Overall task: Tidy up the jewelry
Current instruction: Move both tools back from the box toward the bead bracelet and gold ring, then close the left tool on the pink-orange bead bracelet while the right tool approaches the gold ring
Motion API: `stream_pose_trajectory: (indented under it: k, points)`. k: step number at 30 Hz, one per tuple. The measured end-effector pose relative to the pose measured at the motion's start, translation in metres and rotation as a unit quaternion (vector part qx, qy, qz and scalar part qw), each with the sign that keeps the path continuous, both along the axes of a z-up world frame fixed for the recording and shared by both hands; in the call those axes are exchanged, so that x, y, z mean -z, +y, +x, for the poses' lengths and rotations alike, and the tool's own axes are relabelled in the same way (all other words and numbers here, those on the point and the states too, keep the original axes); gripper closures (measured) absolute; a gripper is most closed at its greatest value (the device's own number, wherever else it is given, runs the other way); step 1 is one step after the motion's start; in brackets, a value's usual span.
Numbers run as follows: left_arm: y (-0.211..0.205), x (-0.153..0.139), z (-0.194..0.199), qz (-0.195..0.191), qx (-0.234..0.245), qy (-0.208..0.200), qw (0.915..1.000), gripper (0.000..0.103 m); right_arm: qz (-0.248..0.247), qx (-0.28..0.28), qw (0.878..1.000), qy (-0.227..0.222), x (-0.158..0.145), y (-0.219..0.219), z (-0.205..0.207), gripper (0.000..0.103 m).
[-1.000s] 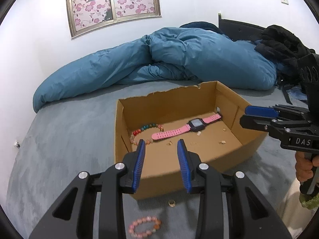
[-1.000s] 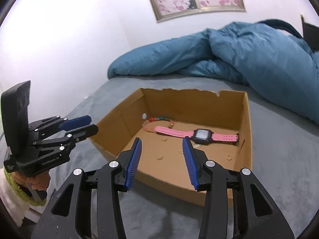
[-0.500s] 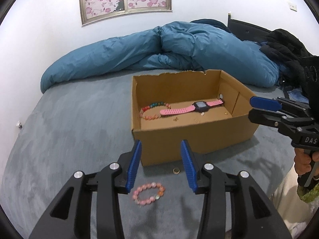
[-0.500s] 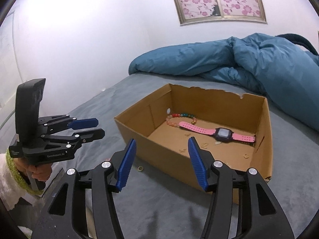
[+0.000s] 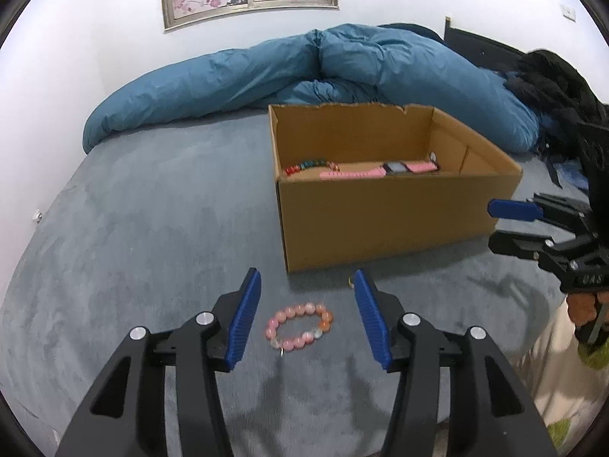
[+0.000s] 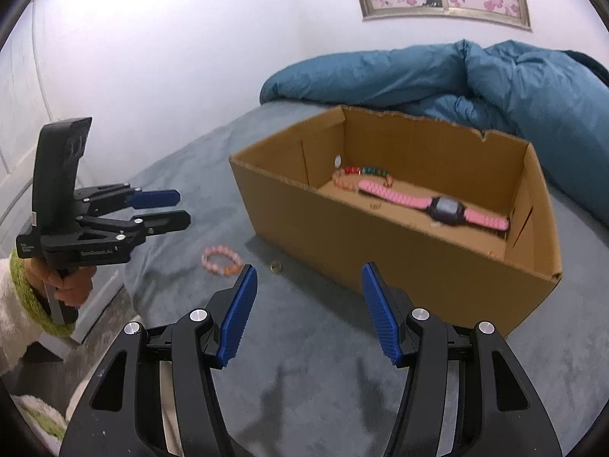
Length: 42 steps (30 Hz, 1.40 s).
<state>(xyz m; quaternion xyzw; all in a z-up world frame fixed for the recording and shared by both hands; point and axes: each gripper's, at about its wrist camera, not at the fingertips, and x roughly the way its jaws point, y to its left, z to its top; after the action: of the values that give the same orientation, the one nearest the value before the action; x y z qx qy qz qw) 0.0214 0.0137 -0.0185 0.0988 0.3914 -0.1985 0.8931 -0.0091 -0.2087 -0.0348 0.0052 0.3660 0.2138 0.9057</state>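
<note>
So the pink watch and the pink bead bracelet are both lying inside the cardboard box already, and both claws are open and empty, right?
Not quite. Only the pink watch lies inside the cardboard box. The pink bead bracelet is still outside, on the grey bedcover in front of the box, as the left wrist view shows. The left claw and right claw are indeed open and empty.

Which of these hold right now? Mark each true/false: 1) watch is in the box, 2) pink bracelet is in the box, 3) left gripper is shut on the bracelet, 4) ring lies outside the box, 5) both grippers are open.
1. True: the watch lies in the box.
2. False: the pink bracelet lies on the bed, in front of the box.
3. False: the left gripper is open and holds nothing.
4. True: the ring lies on the bed by the box's front wall.
5. True: the right gripper is open too.
</note>
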Motion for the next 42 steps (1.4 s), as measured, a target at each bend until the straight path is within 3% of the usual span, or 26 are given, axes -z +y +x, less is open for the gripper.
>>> stream_pose_trajectory:
  k: [10, 16, 29, 33, 42]
  points:
    - [-0.006, 0.035, -0.013, 0.010, 0.041, 0.018, 0.9989, 0.053, -0.018, -0.043, 0.999, 0.021, 0.021, 0.025, 0.010, 0.048]
    - [-0.014, 0.051, -0.011, 0.005, 0.074, 0.021, 0.9970, 0.053, -0.034, -0.080, 0.996, 0.031, 0.032, 0.053, 0.028, 0.057]
    - [-0.017, 0.086, 0.014, 0.054, 0.102, 0.038, 0.9926, 0.076, -0.077, -0.130, 0.987, 0.055, 0.058, 0.084, 0.061, 0.072]
    - [-0.019, 0.089, 0.015, 0.071, 0.102, 0.024, 0.9920, 0.093, -0.089, -0.133, 0.985, 0.059, 0.062, 0.086, 0.065, 0.074]
    - [0.009, 0.087, 0.026, 0.065, 0.071, 0.016, 0.9952, 0.094, -0.101, -0.144, 0.983, 0.057, 0.066, 0.083, 0.068, 0.074]
